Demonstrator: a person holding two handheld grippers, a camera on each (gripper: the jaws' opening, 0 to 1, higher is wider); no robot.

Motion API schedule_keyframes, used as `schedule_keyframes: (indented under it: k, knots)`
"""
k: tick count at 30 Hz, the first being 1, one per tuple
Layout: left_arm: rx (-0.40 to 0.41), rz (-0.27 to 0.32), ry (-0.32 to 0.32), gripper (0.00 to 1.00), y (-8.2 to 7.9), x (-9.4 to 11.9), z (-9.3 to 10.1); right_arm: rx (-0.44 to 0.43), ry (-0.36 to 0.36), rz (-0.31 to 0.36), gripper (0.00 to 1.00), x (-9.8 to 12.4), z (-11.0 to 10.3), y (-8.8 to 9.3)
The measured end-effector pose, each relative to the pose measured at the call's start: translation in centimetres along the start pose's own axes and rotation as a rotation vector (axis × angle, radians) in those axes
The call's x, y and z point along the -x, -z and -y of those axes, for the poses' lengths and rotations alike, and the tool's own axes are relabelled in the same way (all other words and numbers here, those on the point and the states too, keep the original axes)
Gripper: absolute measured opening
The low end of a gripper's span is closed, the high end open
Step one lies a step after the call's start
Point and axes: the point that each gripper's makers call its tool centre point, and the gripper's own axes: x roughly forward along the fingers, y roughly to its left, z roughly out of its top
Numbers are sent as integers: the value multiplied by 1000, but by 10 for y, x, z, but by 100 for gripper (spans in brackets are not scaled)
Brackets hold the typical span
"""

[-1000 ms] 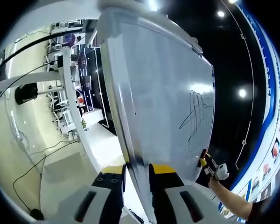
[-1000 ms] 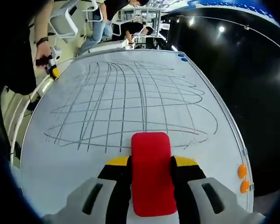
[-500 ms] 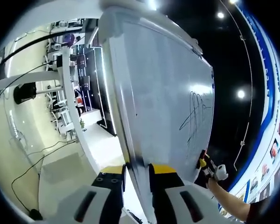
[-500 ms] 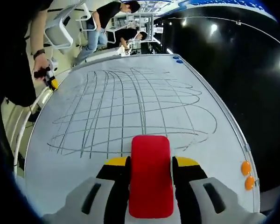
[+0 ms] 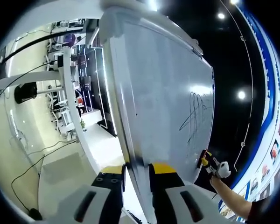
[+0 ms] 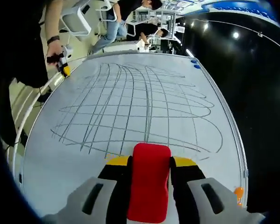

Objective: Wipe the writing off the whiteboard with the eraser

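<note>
Eraser, a red rectangular block (image 6: 149, 179), sat pinched in your right gripper (image 6: 149, 186), just below the grey scribbled grid (image 6: 135, 105) on the white whiteboard (image 6: 56, 158). Your left gripper (image 5: 133, 179) clamped the board's edge. Uneven pressure risked streaks or a slipped eraser

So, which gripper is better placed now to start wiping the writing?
The right gripper: it is shut on the red eraser, facing the scribbled lines on the whiteboard. The left gripper clamps the board's edge.
</note>
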Motion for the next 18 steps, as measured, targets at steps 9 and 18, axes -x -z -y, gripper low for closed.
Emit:
schedule_keyframes:
  k: [9,18]
  knots:
    - [-3,0,1,23,1,0,0,3,18,-32,34,5,47,6]
    - [-3,-3,-5,23,2,0,2,-71,56,-11,34,5,42,7]
